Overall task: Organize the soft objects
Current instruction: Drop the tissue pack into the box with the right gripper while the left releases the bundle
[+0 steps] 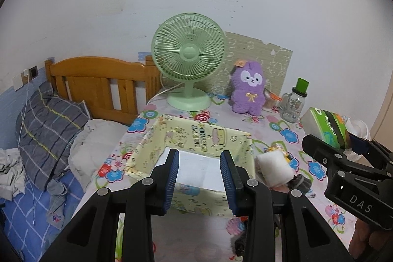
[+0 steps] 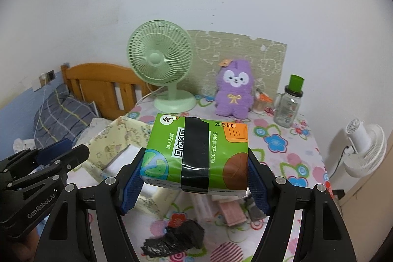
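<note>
My right gripper (image 2: 195, 178) is shut on a green tissue pack (image 2: 196, 151) with a black tape band, held above the flowered table; the pack also shows in the left wrist view (image 1: 329, 128). My left gripper (image 1: 200, 179) is open and empty, its jaws just above the near wall of a pale yellow fabric storage box (image 1: 196, 139) with a white bottom. The box lies left of the pack in the right wrist view (image 2: 118, 139). A white soft pad (image 1: 273, 168) lies right of the box. A purple plush toy (image 1: 248, 87) stands at the back.
A green desk fan (image 1: 188, 58) and a clear bottle with a green cap (image 1: 294, 102) stand at the back. A black plastic bag (image 2: 176, 240), pink packets (image 2: 231, 213) and small items lie under the pack. A bed (image 1: 49, 119) is left, a white fan (image 2: 363, 149) right.
</note>
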`<state>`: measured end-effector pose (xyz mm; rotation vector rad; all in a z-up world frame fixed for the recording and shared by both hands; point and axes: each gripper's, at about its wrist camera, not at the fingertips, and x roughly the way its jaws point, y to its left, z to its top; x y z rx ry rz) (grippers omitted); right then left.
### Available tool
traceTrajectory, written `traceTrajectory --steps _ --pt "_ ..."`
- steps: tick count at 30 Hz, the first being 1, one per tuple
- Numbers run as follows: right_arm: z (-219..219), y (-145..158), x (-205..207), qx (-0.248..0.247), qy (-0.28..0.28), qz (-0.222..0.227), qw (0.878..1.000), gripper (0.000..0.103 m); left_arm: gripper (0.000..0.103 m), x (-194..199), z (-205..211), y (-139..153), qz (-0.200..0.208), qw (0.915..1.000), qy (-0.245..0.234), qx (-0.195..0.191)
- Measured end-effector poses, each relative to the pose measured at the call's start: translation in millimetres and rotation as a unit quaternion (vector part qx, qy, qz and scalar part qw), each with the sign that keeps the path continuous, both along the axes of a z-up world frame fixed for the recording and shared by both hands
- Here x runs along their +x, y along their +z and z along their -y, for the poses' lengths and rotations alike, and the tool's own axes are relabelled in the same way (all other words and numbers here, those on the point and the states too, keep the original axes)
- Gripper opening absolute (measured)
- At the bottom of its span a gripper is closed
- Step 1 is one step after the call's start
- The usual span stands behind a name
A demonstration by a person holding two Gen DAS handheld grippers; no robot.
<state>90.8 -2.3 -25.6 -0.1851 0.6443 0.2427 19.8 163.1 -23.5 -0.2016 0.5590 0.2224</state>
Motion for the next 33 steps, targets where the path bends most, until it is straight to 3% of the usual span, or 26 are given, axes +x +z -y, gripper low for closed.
traceTrajectory --steps 26,29,31,33 --pt "-61 -51 43 -0.003 0.07 -0.076 0.995 0.076 0.036 -4 -45 -19 -0.03 0.9979 0.057 -0.002" --pt "-63 -55 45 -0.006 0.075 -0.083 0.994 0.079 0.052 -5 -48 -20 -0.031 0.9973 0.067 -0.006" --pt "-64 -57 46 -0.009 0.077 -0.087 0.993 0.082 0.08 -7 -51 -20 -0.029 0.9968 0.074 -0.013" --pt "-65 -59 47 -0.014 0.079 -0.088 0.993 0.09 0.087 -10 -53 -19 -0.025 0.9963 0.081 -0.017"
